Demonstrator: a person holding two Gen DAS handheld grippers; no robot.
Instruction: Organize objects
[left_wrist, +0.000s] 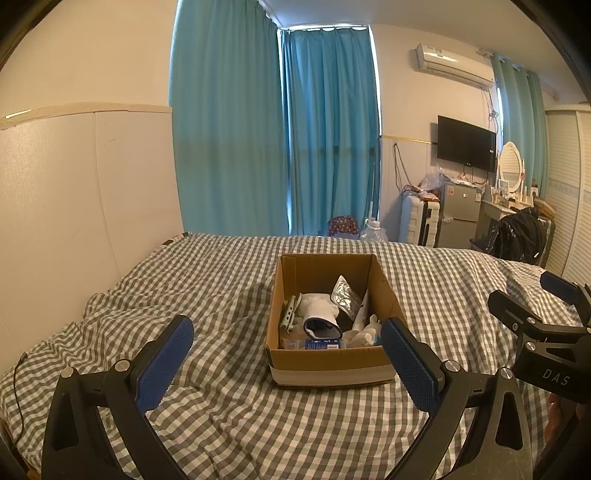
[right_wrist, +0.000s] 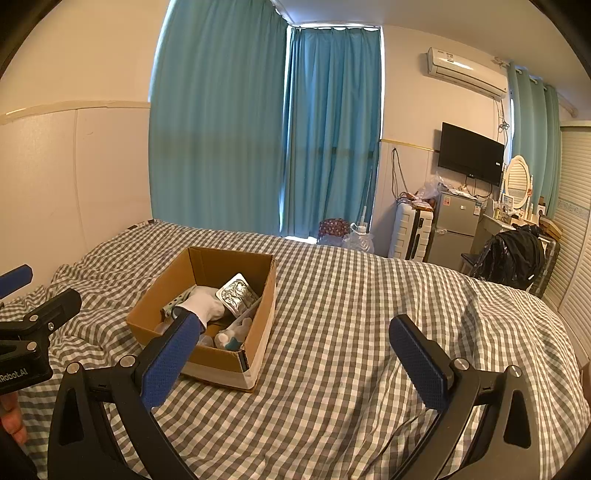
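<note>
An open cardboard box (left_wrist: 291, 360) sits on the checked bed cover; it also shows in the right wrist view (right_wrist: 147, 306). Inside it lie a white sock (left_wrist: 317, 304), a silver blister pack (left_wrist: 345, 295), a green item (left_wrist: 288, 314), a blue-labelled package (left_wrist: 321, 345) and small white bottles (left_wrist: 364, 332). The sock (right_wrist: 205, 304) and blister pack (right_wrist: 236, 291) also show in the right wrist view. My left gripper (left_wrist: 286, 336) is open and empty, just in front of the box. My right gripper (right_wrist: 295, 339) is open and empty, to the right of the box.
The bed (left_wrist: 221, 424) is covered in grey-white check. A white wall panel (left_wrist: 74, 203) is on the left. Blue curtains (left_wrist: 277, 129) hang behind. A suitcase (left_wrist: 419, 221), small fridge (left_wrist: 458, 214), TV (left_wrist: 466, 143) and dressing table stand at the far right.
</note>
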